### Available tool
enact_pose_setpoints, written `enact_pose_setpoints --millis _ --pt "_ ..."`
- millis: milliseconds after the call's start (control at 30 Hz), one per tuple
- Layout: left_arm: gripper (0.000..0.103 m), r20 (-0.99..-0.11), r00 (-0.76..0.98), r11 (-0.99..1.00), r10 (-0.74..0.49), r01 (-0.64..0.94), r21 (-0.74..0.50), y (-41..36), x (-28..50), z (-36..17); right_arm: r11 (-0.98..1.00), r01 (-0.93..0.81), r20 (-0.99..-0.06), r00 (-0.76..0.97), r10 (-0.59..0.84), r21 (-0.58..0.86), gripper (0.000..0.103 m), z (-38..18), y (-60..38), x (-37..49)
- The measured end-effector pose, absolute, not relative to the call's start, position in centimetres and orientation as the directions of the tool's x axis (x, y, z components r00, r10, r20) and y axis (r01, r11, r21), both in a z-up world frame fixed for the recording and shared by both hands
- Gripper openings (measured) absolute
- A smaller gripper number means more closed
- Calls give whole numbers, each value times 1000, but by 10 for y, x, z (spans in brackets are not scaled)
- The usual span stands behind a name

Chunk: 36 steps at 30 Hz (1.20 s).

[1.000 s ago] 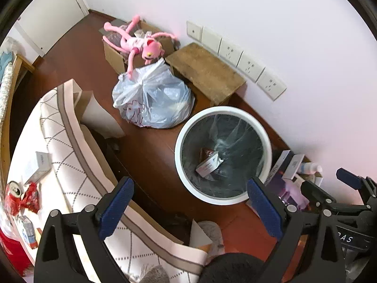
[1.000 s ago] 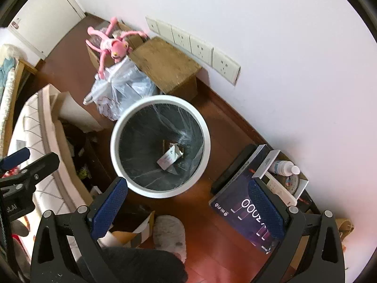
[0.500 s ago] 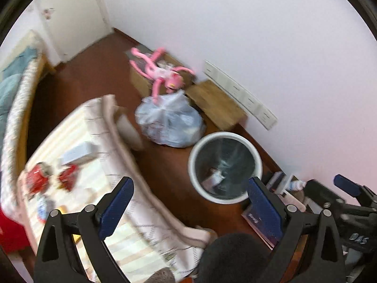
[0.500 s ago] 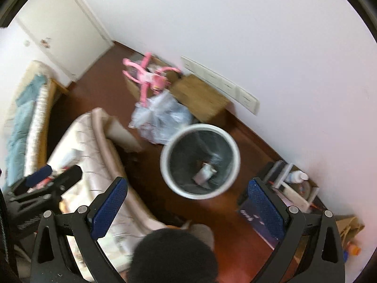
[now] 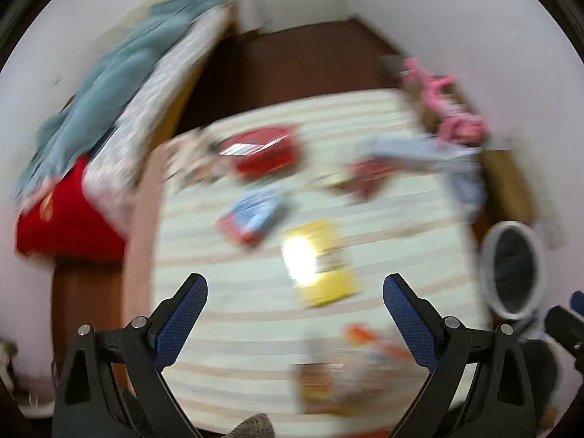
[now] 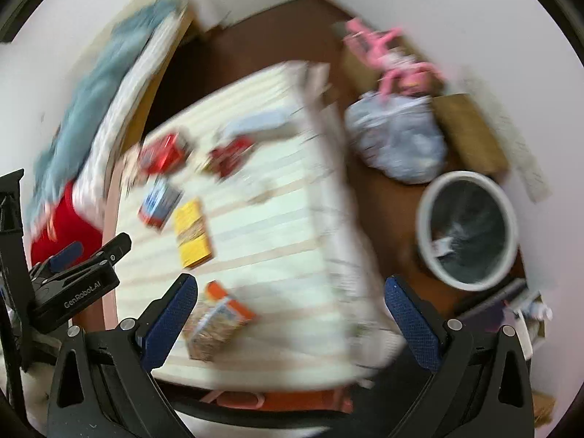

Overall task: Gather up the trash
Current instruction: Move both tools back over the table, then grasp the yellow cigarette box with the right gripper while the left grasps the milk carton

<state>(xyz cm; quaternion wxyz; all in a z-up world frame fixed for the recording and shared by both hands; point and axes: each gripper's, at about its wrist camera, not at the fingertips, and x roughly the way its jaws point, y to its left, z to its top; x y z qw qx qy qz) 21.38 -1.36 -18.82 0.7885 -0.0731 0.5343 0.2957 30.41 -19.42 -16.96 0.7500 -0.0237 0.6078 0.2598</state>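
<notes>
Both views are motion-blurred. A table under a striped cloth (image 5: 255, 292) carries several pieces of trash: a yellow packet (image 5: 321, 262), a blue and red carton (image 5: 252, 215), a red can (image 5: 266, 149), a red wrapper (image 5: 365, 179) and an orange snack box (image 6: 219, 319). My left gripper (image 5: 295, 292) hangs open and empty above the cloth, near the yellow packet. My right gripper (image 6: 292, 294) is also open and empty, over the table's near right corner. The white bin (image 6: 469, 230) with a dark liner stands on the floor to the right.
A tied plastic bag (image 6: 398, 146), a wooden stool (image 6: 471, 135) and a pink plush toy (image 6: 394, 62) on a box sit by the wall. A bed with a teal blanket (image 5: 109, 84) lies at left. Boxes and bottles (image 6: 511, 310) stand beyond the bin.
Both grippers swung left, away from the bin and over the table. The trash on the cloth now fills the views; the bin has slid to the right edge.
</notes>
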Motion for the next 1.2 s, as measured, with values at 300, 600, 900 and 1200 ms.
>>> enact_pose_setpoints --millis 300,600,900,1200 --pt "99 -918 4 727 396 -612 311 109 156 -287 789 -593 -978 6 207 163 94 -274 -5 298" --pt "97 -935 66 817 348 -510 268 121 168 -287 749 -663 -995 75 61 -4 59 -308 35 287" --pt "98 -980 135 975 148 -184 122 98 283 -292 912 -395 -993 -20 113 112 61 -311 -36 323" --pt "50 -995 99 959 16 -283 -12 102 287 -306 885 -465 -999 4 38 32 63 -314 -22 322"
